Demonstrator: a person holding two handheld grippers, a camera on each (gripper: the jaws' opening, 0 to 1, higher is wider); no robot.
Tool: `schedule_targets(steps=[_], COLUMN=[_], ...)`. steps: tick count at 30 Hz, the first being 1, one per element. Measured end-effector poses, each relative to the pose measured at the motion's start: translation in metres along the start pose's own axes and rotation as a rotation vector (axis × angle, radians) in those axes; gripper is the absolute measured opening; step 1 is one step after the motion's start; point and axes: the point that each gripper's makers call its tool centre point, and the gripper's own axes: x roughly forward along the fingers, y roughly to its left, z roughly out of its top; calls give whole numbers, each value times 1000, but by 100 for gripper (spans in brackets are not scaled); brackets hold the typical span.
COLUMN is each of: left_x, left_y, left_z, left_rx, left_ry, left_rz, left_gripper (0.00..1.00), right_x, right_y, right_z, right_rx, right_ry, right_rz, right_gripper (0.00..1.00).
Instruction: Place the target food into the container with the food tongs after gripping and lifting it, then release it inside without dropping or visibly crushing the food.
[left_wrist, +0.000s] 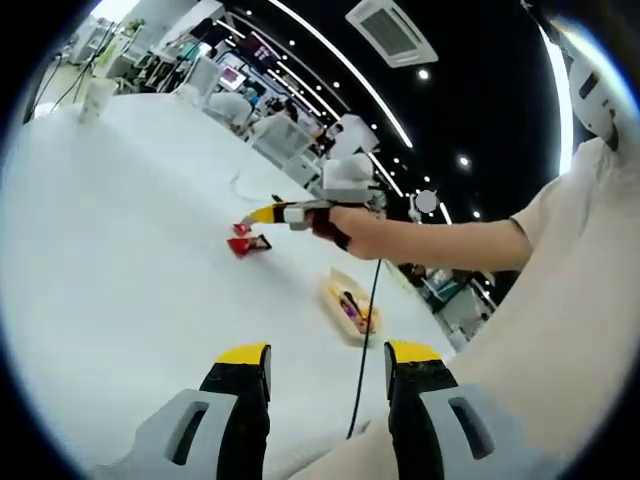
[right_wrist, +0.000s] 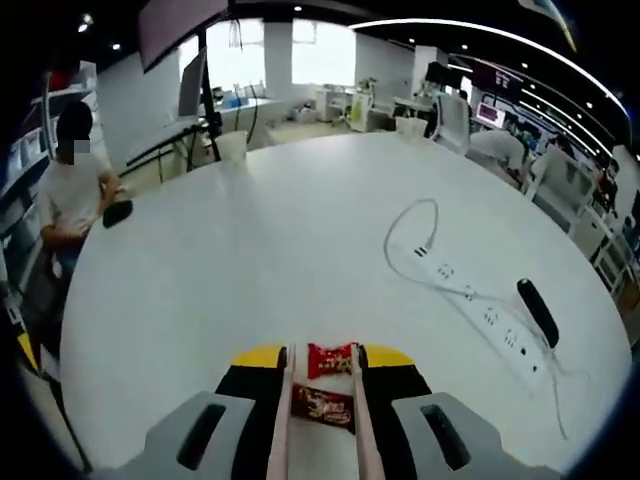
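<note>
The right tool grips a pair of pale food tongs between its yellow-tipped jaws; the tongs' two arms run forward along the inner faces of the jaws. Between the tong arms lie two red snack packets on the white tabletop, one just beyond the other. The nearer one is darker red with pale lettering, the farther one brighter red with crimped white ends. Whether the tongs already pinch either packet cannot be told.

In the left gripper view the right tool shows from the side, held in a person's hand low over the same two red packets, which rest on the tabletop.

The left tool hangs released, its jaws apart with nothing between them, above the near edge of the tabletop. Beyond it lies a shallow yellowish container with dark and coloured items inside, well apart from the packets.

Farther out in the right gripper view lie a white power strip with a looped cord and a black cylindrical object beside it.
</note>
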Motion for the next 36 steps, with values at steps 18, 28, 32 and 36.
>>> schedule_targets(steps=[18, 28, 32, 36], left_x=[-1, 4, 4, 2], left_y=[8, 10, 11, 12], left_z=[-5, -4, -3, -4], left_rx=[-36, -47, -51, -57], left_ry=[6, 1, -6, -15], left_rz=[18, 9, 9, 11], left_gripper=[44, 45, 45, 45], right_x=[21, 22, 24, 27], right_y=[-13, -11, -12, -10], right_z=[-9, -19, -19, -19], right_rx=[10, 8, 2, 3], right_ry=[26, 54, 56, 67], right_rz=[-10, 4, 4, 8], right_gripper=[27, 27, 27, 26])
